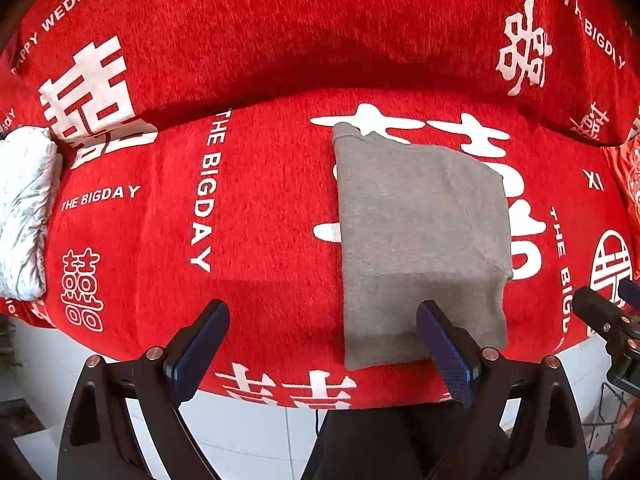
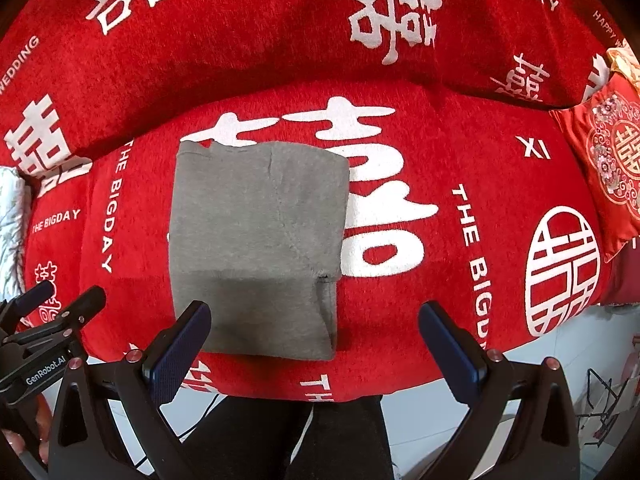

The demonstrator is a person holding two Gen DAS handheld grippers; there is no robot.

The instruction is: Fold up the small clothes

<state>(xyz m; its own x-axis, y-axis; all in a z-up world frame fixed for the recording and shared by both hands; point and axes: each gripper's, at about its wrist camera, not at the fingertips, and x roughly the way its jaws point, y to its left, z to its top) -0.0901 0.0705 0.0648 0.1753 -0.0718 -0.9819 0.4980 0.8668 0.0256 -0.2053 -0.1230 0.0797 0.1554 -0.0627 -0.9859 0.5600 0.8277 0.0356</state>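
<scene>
Two grippers, the left gripper [image 1: 322, 344] and the right gripper [image 2: 314, 340], hang with jaws wide apart and empty, just over the near edge of the folded gray garment [image 2: 258, 240] lying flat on the red sofa cover [image 2: 460, 152], so this fold looks done and next comes another fold or putting it away.

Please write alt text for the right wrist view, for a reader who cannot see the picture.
A grey garment, folded into a neat rectangle, lies on a red sofa cover printed with white characters and "THE BIGDAY". The right gripper hangs open above the sofa's front edge, holding nothing. The left gripper shows at the left edge, and a red embroidered cushion lies at the right.
</scene>
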